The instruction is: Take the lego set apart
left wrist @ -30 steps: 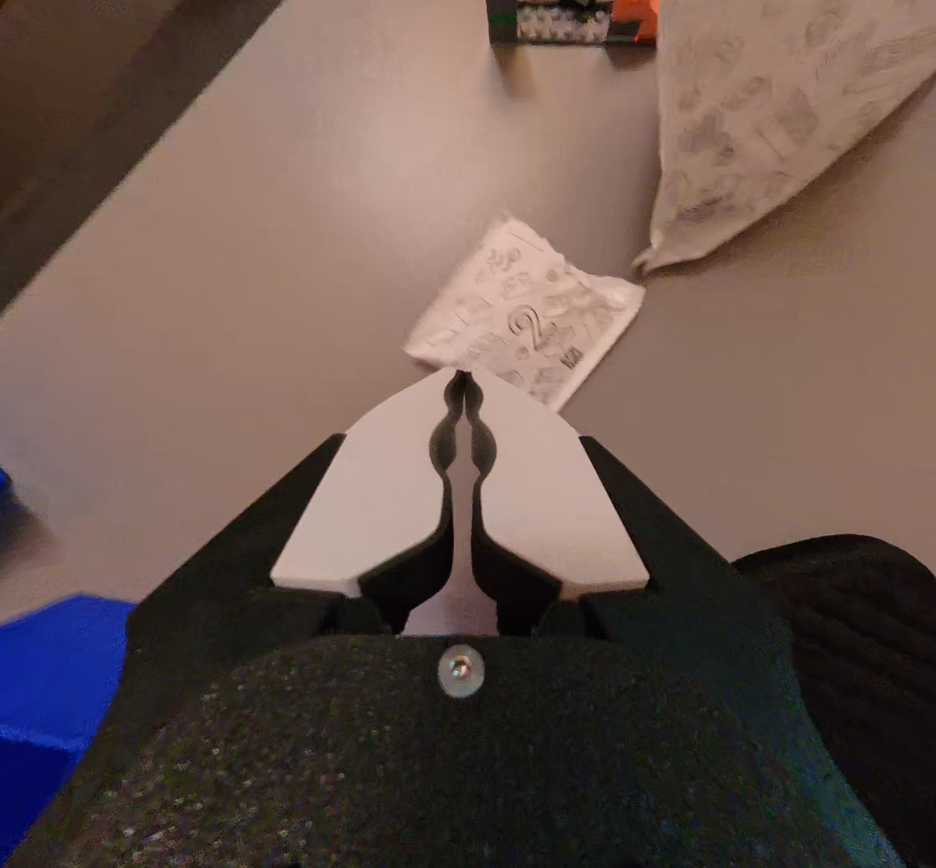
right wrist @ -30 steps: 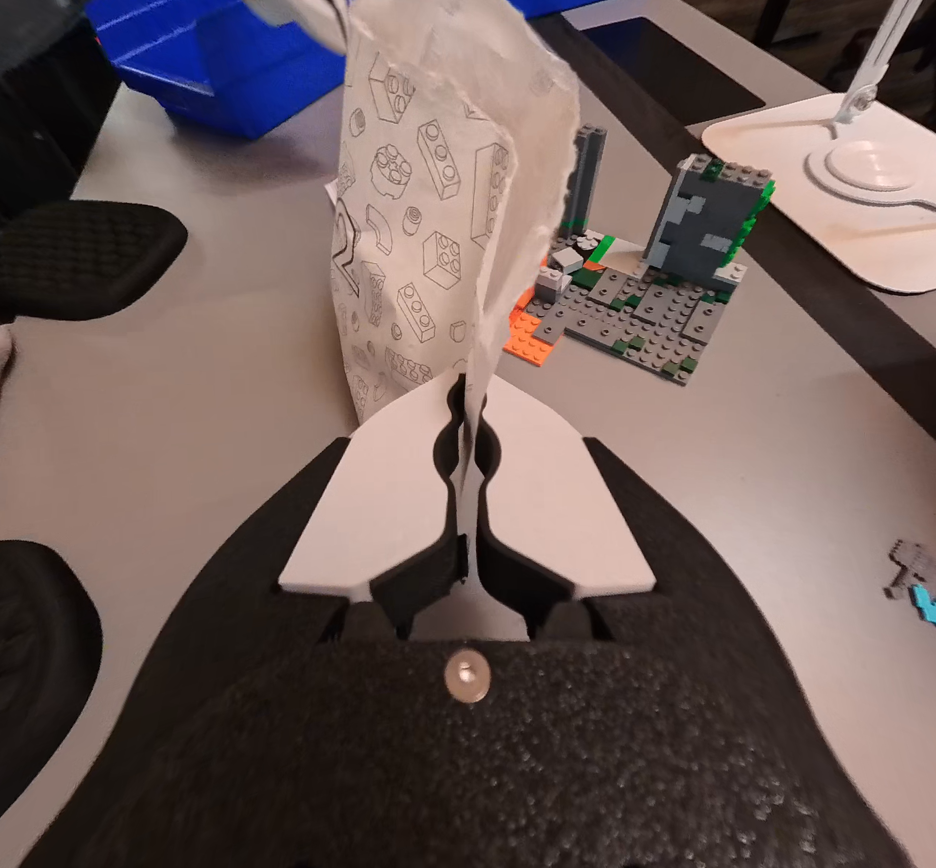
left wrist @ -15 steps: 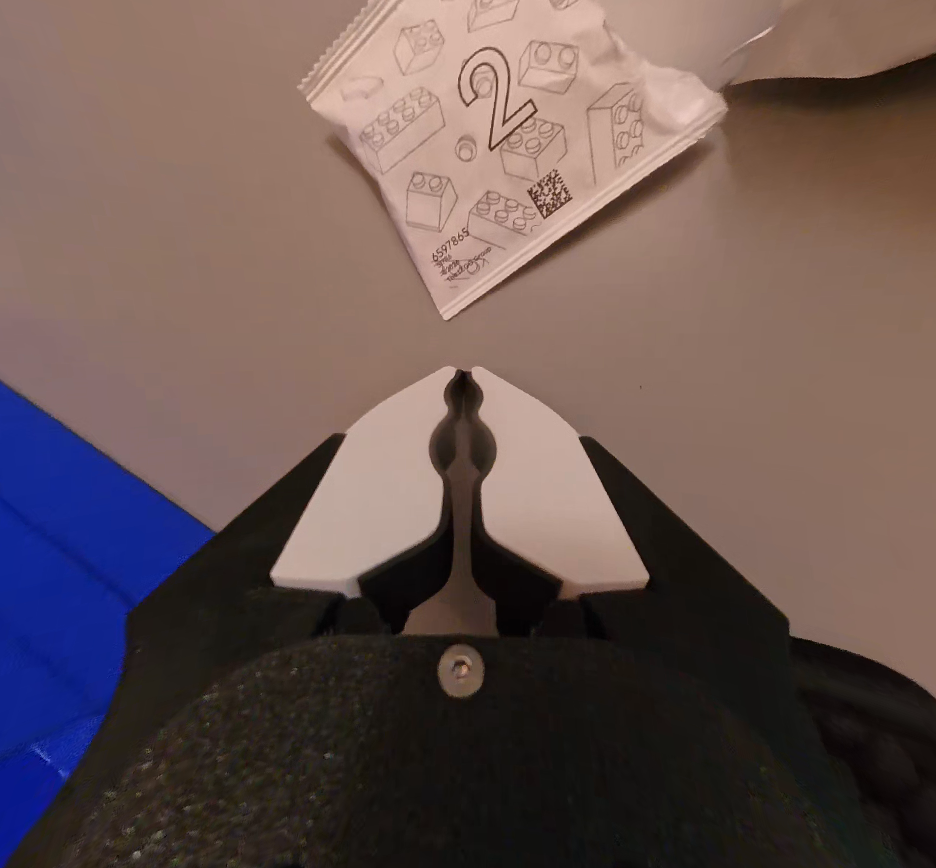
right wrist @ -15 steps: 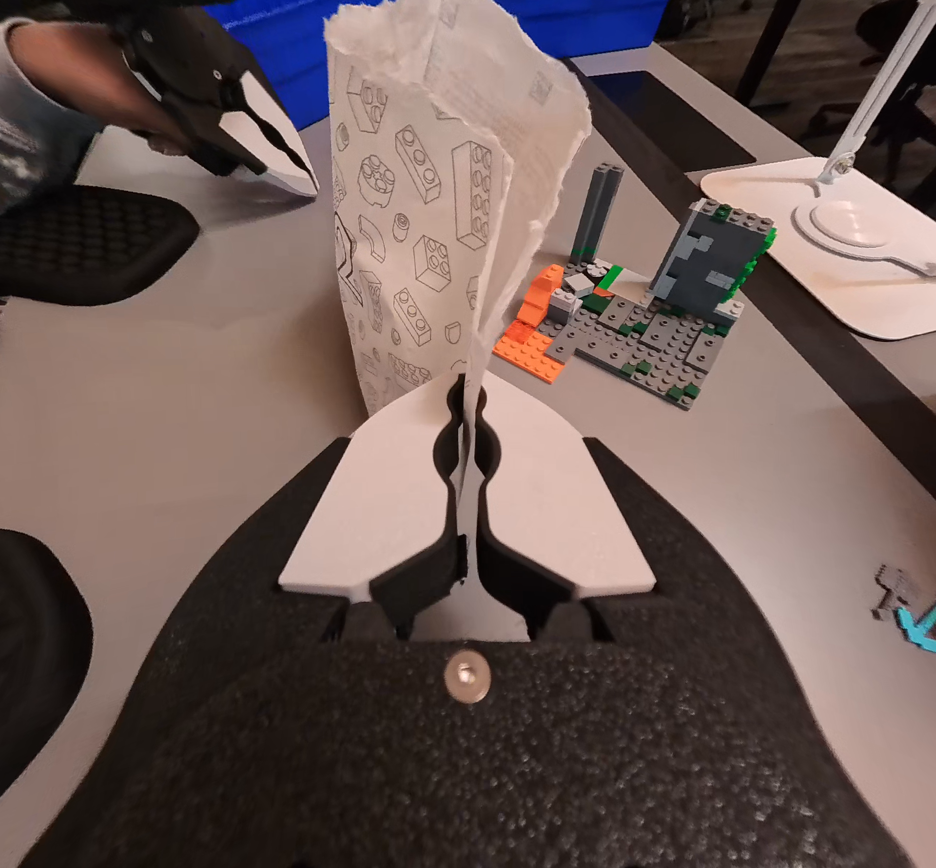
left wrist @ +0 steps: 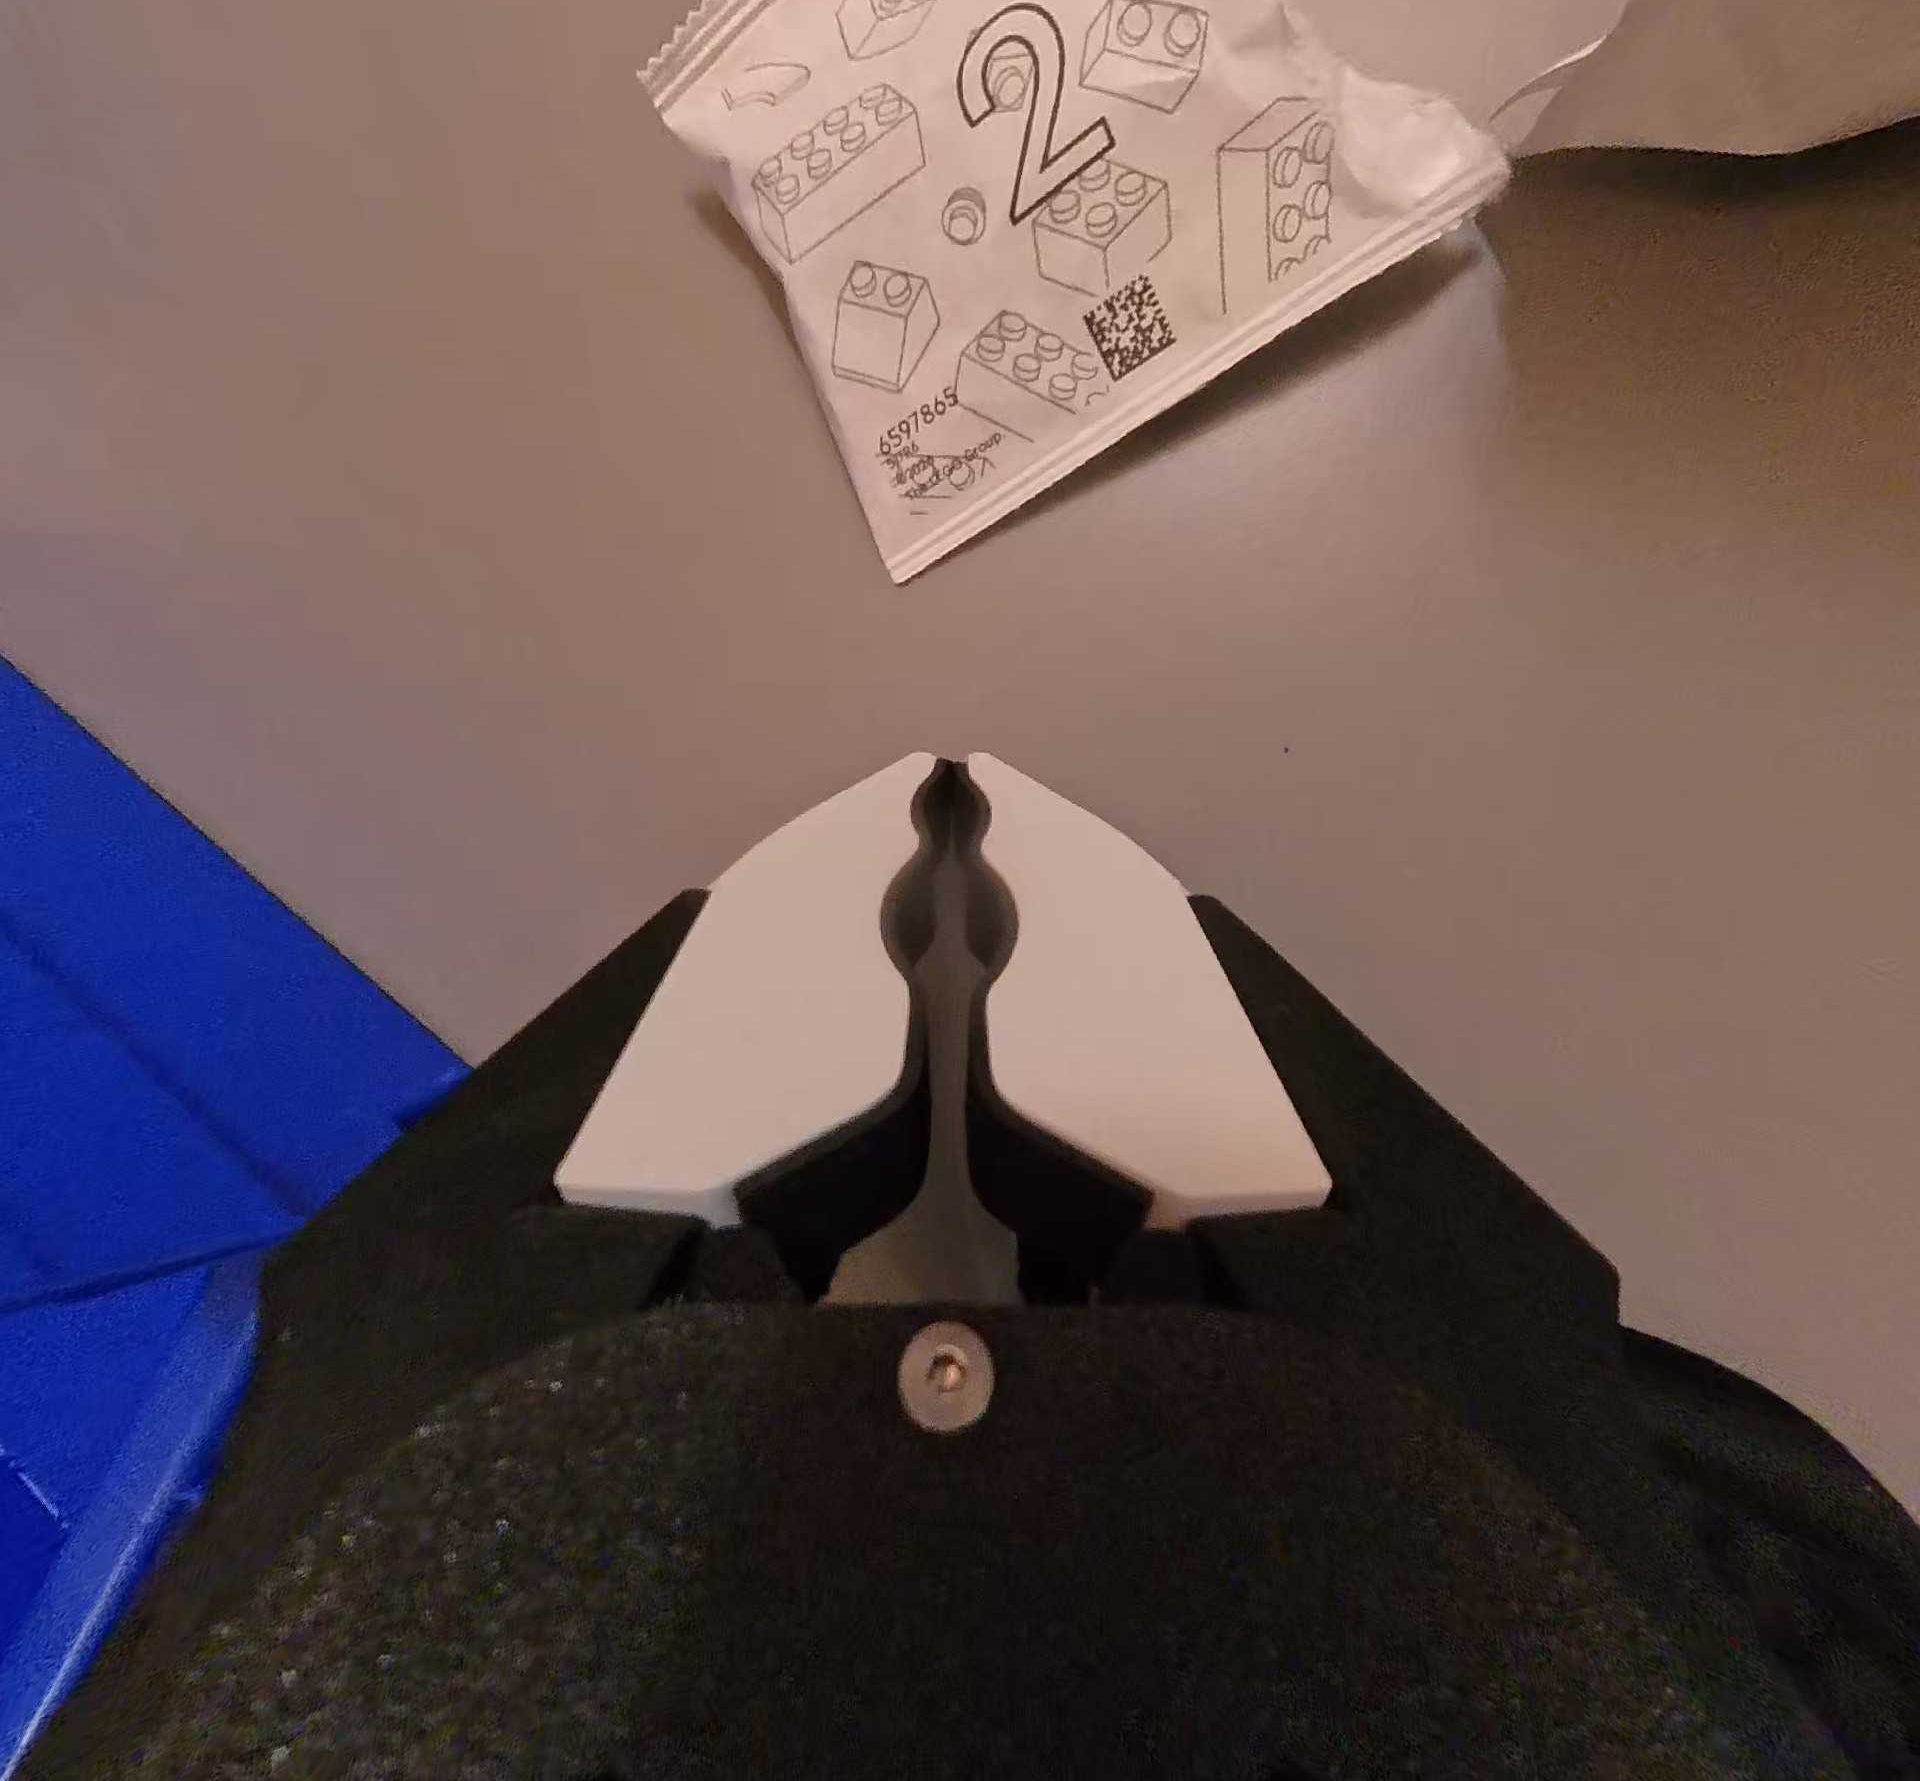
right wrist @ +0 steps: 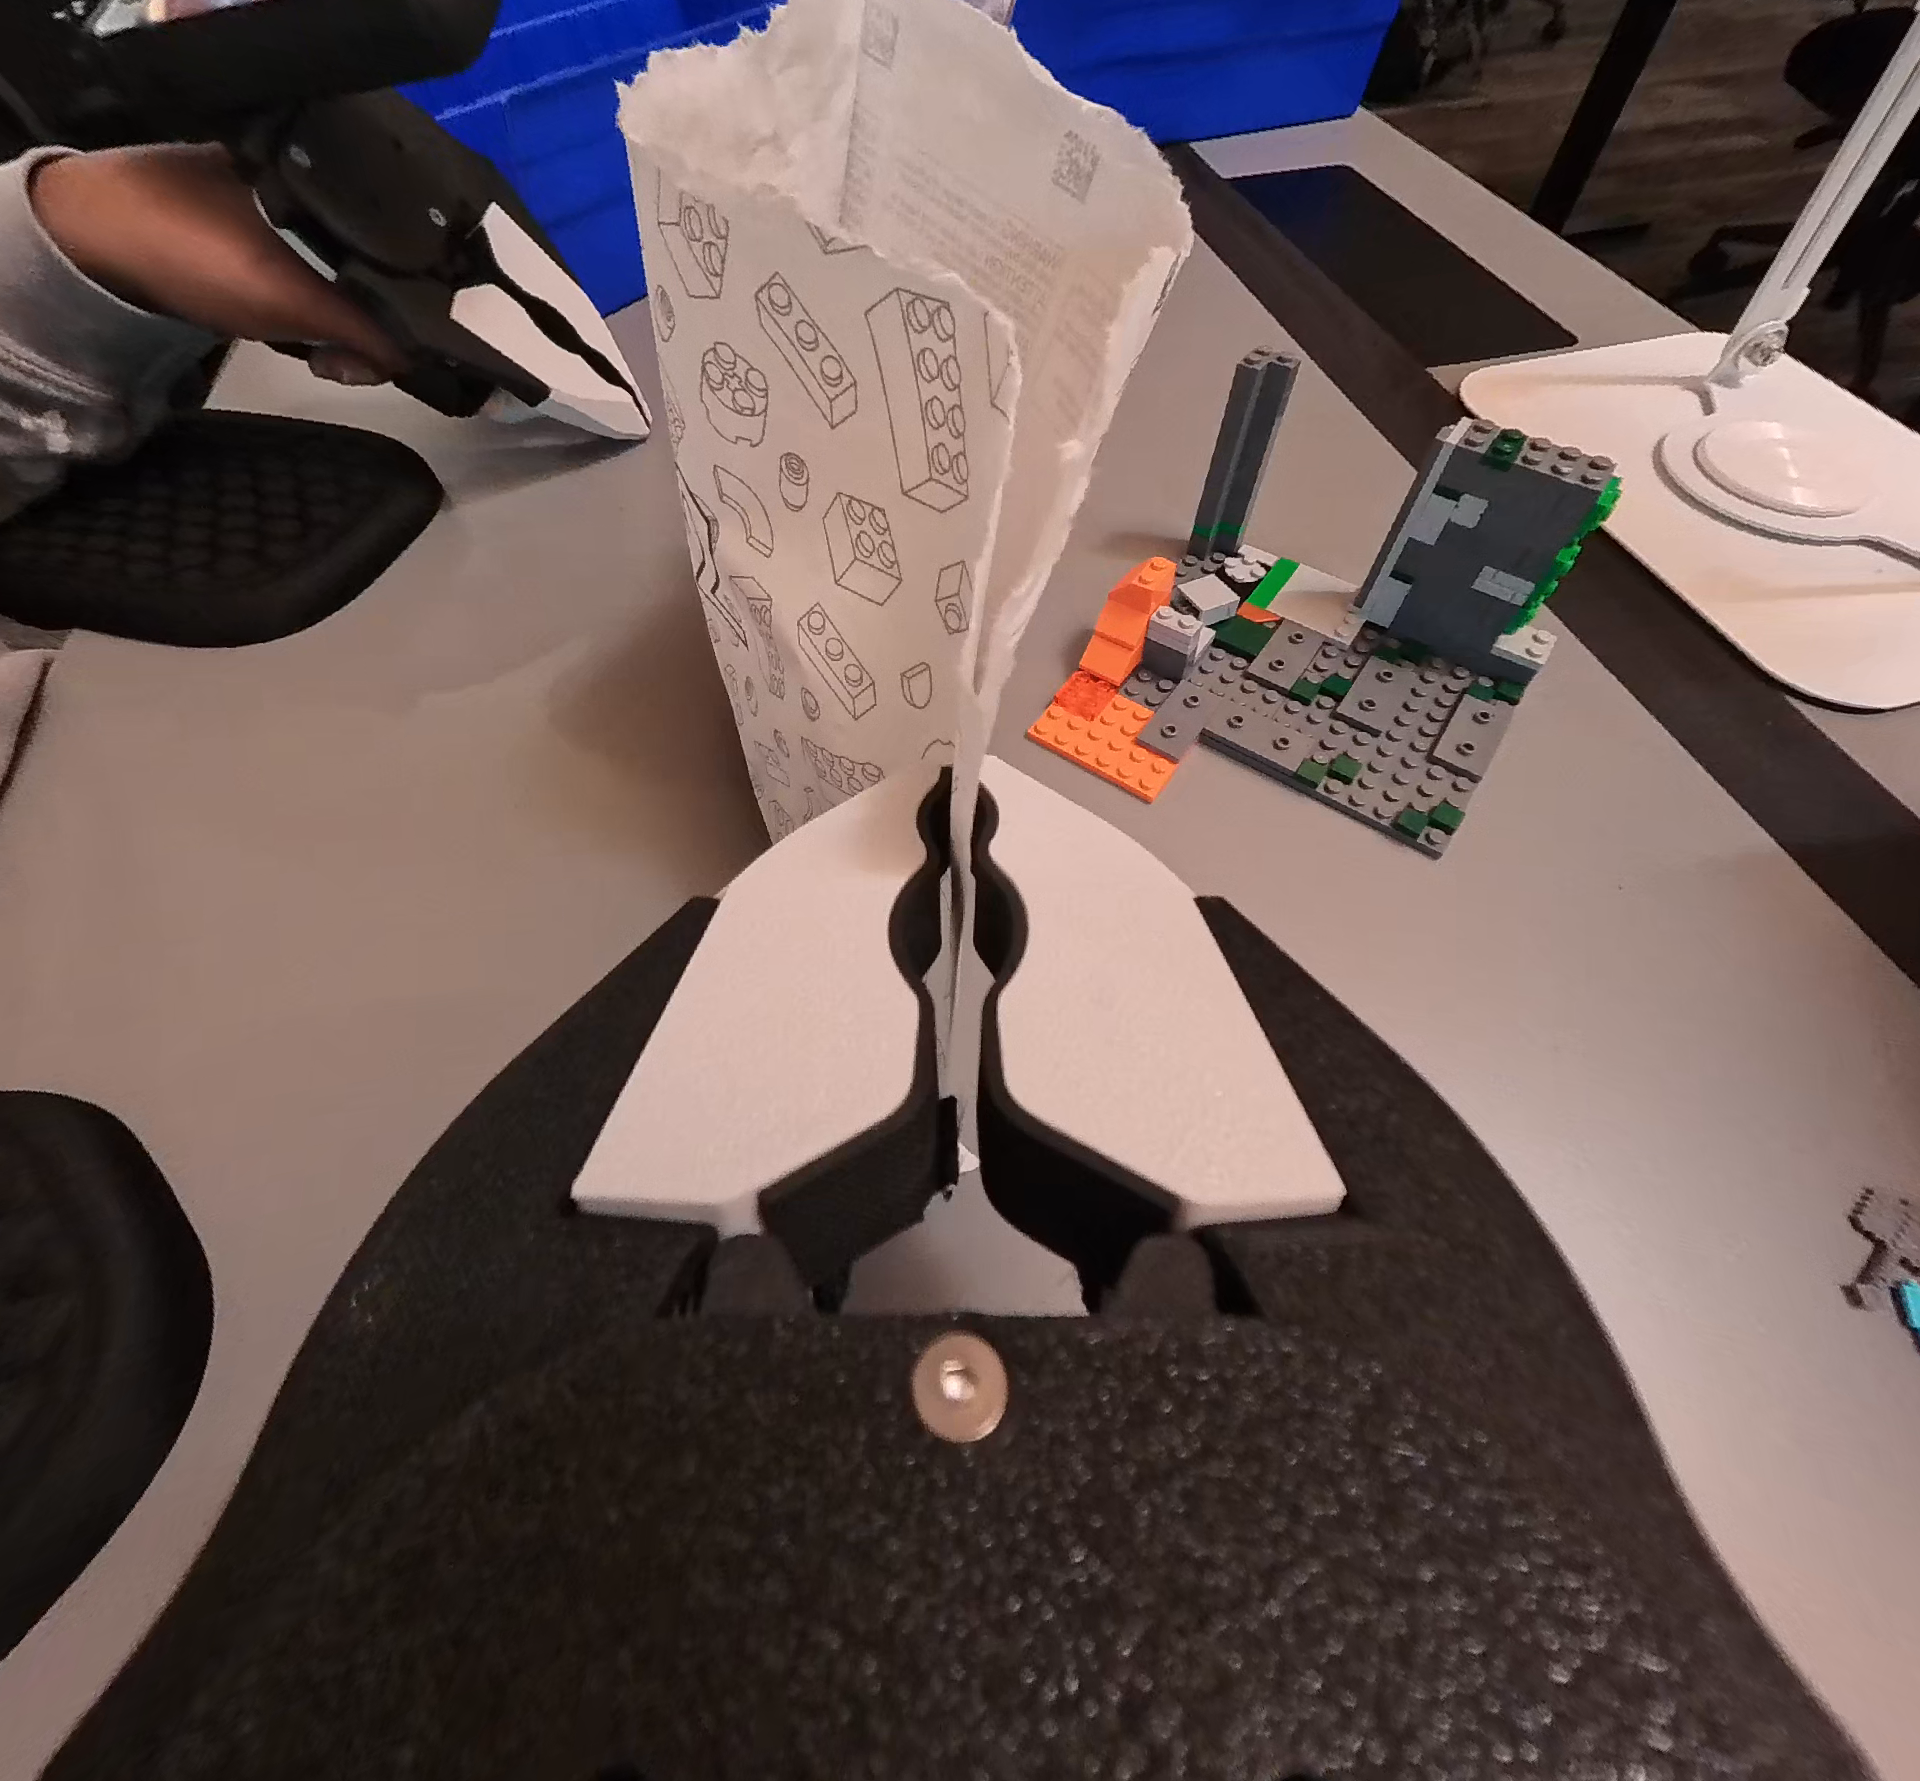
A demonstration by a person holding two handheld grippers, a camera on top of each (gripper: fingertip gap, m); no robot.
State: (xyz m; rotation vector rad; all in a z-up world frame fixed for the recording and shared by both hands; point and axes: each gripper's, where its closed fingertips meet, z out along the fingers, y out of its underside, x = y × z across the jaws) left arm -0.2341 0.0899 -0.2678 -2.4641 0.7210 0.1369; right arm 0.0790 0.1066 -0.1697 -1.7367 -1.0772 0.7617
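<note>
The right gripper (right wrist: 951, 781) is closed on the lower edge of a tall white paper bag with printed brick drawings (right wrist: 873, 401) — the bag stands upright with its torn mouth open. The left gripper (left wrist: 954, 763) has its fingertips pressed together, holding nothing, just above the grey tabletop (left wrist: 364, 381). Beyond it lies a small flat white paper pouch (left wrist: 1039, 204). Farther right of the bag stands the grey, green and orange lego set (right wrist: 1351, 651), well apart from both grippers.
</note>
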